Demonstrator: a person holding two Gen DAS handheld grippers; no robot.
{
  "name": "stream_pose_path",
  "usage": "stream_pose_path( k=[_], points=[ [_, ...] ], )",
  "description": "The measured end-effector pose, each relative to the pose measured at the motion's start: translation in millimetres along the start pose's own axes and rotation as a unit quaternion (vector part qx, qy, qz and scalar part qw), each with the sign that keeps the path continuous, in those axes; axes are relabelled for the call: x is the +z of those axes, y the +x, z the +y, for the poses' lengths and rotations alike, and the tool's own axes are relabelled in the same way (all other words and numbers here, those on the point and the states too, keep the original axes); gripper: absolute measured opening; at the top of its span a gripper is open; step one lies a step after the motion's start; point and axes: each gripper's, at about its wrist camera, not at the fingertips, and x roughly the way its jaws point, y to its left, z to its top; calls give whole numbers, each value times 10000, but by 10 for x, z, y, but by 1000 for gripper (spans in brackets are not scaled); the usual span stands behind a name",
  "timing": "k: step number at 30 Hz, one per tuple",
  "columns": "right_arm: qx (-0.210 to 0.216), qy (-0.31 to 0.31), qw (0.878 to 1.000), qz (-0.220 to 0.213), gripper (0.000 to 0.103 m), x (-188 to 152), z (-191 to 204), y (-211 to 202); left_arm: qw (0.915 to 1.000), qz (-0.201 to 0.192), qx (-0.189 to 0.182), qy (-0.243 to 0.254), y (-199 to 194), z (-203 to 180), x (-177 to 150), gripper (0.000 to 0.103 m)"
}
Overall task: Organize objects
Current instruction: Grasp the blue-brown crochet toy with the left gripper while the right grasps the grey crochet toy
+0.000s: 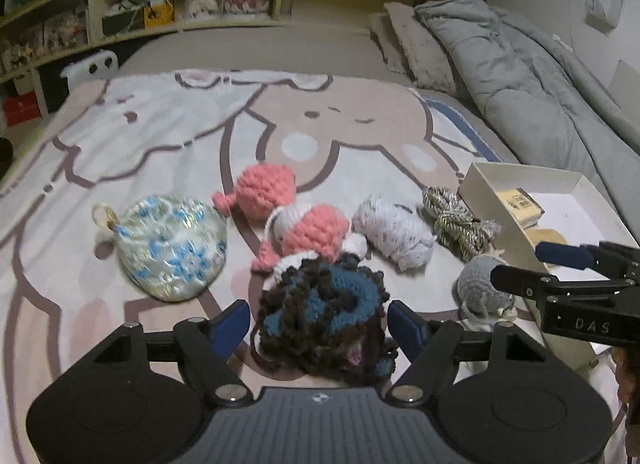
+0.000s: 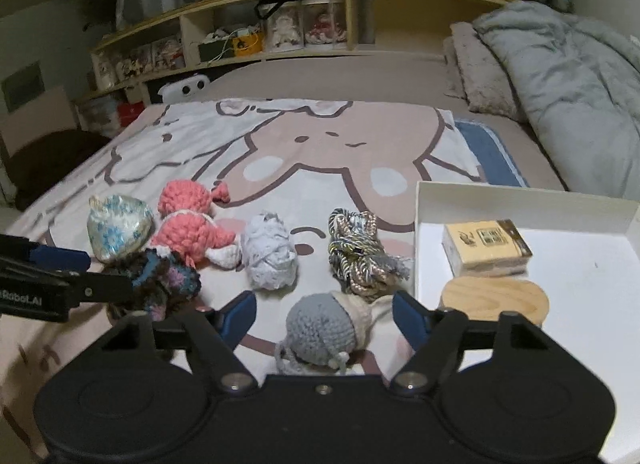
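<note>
The left gripper (image 1: 318, 318) has its fingers flanking the dark crocheted piece (image 1: 320, 304), apart from it. The right gripper (image 2: 324, 314) straddles the grey crocheted toy (image 2: 320, 328) untouched, just beside the white box's (image 2: 424, 240) left wall.

The dark brown and blue crocheted piece (image 1: 320, 312) is chunky, rough yarn, as are the two pink crocheted toys (image 1: 308, 232) and the grey crocheted toy (image 2: 320, 328). The pale lilac ball (image 2: 270, 260) looks like soft, fuzzy yarn. The twisted cord bundle (image 2: 356, 252) has a faint metallic sheen. The blue-and-white pouch (image 1: 172, 248) is glossy. The white box (image 2: 520, 200) looks like smooth matt card, holding a round disc of pale wood (image 2: 494, 298). The blanket (image 1: 160, 132) is matt printed cloth
</note>
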Motion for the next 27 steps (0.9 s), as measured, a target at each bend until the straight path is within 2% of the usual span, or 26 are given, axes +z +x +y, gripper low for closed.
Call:
stream_pose_path(
  k=[7, 9, 12, 20, 23, 27],
  points=[
    [-16, -648, 9979, -57, 64, -42, 136, 88, 9999, -64, -59, -89, 136, 43, -5, 73],
    [3, -760, 9971, 77, 64, -53, 162, 127, 10000, -36, -78, -27, 180, 26, 2, 73],
    [67, -642, 9974, 328, 64, -52, 161, 189, 9999, 104, -89, 29, 255, 13, -11, 73],
    [-268, -545, 9965, 575, 61, -74, 117, 329, 9996, 202, -38, -170, 362, 62, -1, 73],
    [-102, -195, 9966, 794, 54, -75, 50, 369, 9992, 293, -130, -226, 388, 79, 1, 65],
    [-101, -203, 9968, 766, 52, -83, 55, 369, 9991, 280, -149, -292, 371, 86, 13, 58]
  ],
)
